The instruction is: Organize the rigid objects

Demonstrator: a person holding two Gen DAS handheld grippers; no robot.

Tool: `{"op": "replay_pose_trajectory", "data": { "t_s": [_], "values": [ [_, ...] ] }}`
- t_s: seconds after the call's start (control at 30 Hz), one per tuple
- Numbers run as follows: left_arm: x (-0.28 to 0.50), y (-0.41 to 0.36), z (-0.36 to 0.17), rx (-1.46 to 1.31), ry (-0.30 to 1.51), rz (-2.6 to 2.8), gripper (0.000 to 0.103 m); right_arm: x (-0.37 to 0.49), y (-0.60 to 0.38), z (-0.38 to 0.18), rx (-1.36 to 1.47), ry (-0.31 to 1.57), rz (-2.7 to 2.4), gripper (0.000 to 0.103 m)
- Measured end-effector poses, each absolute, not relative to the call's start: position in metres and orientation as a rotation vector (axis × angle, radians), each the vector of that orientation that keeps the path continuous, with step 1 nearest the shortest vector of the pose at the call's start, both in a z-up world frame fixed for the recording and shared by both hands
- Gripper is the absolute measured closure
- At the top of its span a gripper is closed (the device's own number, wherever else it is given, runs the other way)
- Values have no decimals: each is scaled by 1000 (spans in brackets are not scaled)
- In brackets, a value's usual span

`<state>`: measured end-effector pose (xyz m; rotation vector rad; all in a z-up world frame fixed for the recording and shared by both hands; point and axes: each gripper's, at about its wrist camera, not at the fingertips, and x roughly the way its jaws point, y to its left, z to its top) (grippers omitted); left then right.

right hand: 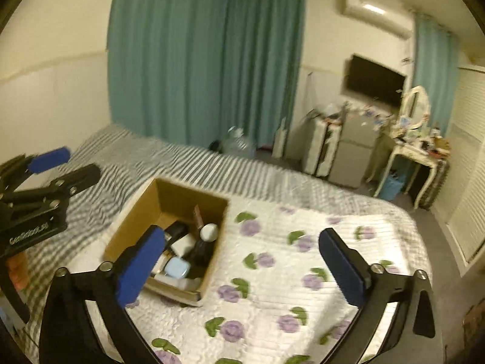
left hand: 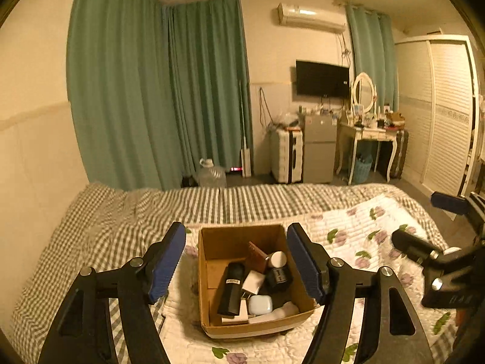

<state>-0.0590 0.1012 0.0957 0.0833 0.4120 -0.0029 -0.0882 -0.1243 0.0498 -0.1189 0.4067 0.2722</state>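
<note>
My left hand-held gripper [left hand: 236, 261] hangs spread wide over the cardboard box [left hand: 212, 276] of small items; my right hand-held gripper [right hand: 242, 261], also wide apart and gripping nothing, hovers beside it. The box sits on the floral quilt [right hand: 272, 273] over a checked bed [left hand: 100, 230]. Teal curtains [left hand: 157, 91], a TV [left hand: 322, 79] and a dressing table [left hand: 372, 135] line the far wall.

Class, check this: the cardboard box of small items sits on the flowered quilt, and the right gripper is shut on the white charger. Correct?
One error: the right gripper is open and empty, as the right wrist view shows. The white charger lies in the cardboard box on the flowered quilt.
</note>
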Motion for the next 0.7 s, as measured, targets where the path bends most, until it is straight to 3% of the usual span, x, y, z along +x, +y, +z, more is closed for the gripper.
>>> {"op": "replay_pose_trajectory", "data": {
  "t_s": [0.3,0.7],
  "values": [
    [-111,86,101,92,302,35,25,-152,-149,71,-69,264,188,0],
    [-137,79,47,79,329,6,25,-186,-160,21,36,236,153,0]
  ]
}}
